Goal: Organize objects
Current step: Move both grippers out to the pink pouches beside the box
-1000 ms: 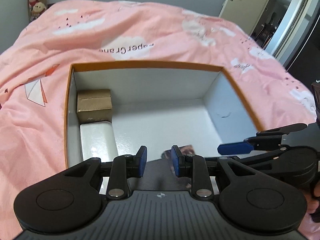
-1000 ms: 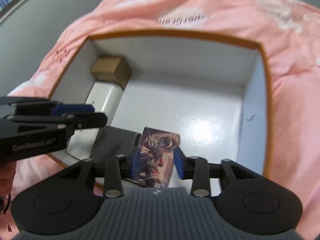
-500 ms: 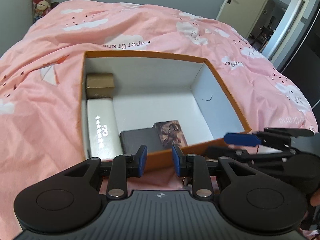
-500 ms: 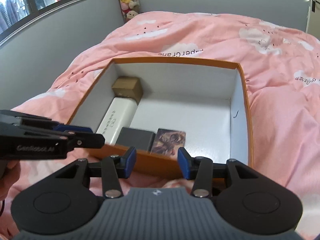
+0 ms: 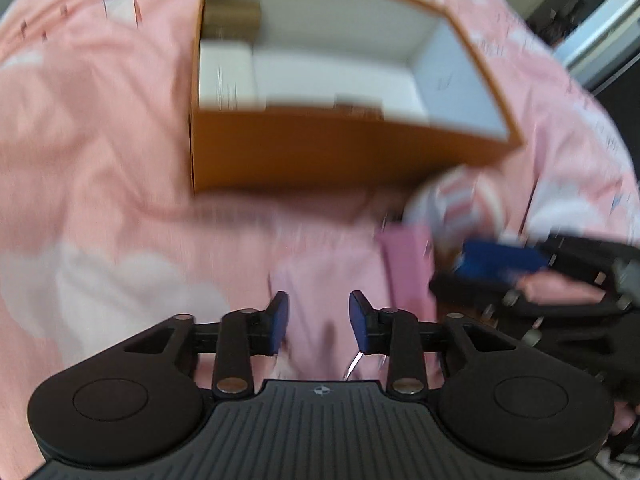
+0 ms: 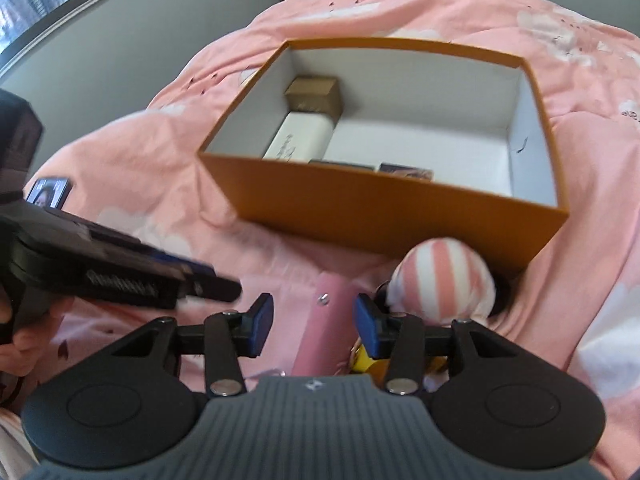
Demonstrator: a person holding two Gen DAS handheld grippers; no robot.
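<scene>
An open orange box (image 6: 384, 216) (image 5: 340, 152) sits on the pink bed. Inside lie a brown carton (image 6: 314, 94), a white box (image 6: 300, 140), a dark flat box (image 6: 344, 165) and a picture box (image 6: 406, 171). In front of it lie a pink-and-white striped ball (image 6: 444, 280) (image 5: 456, 200) and a pink flat case (image 6: 326, 320) (image 5: 408, 264). My right gripper (image 6: 314, 322) is open, its fingers either side of the pink case. My left gripper (image 5: 318, 320) is open and empty over the bedding; that view is blurred.
A small dark picture card (image 6: 50, 192) lies on the bedding at the left. Something yellow (image 6: 364, 360) shows under my right gripper. The pink quilt (image 6: 592, 184) surrounds the box. A grey wall and window are at the back left.
Both grippers have pulled back out of the box and dropped low in front of it. The picture box that the right gripper held now lies in the box. The right jaws opened wider.
</scene>
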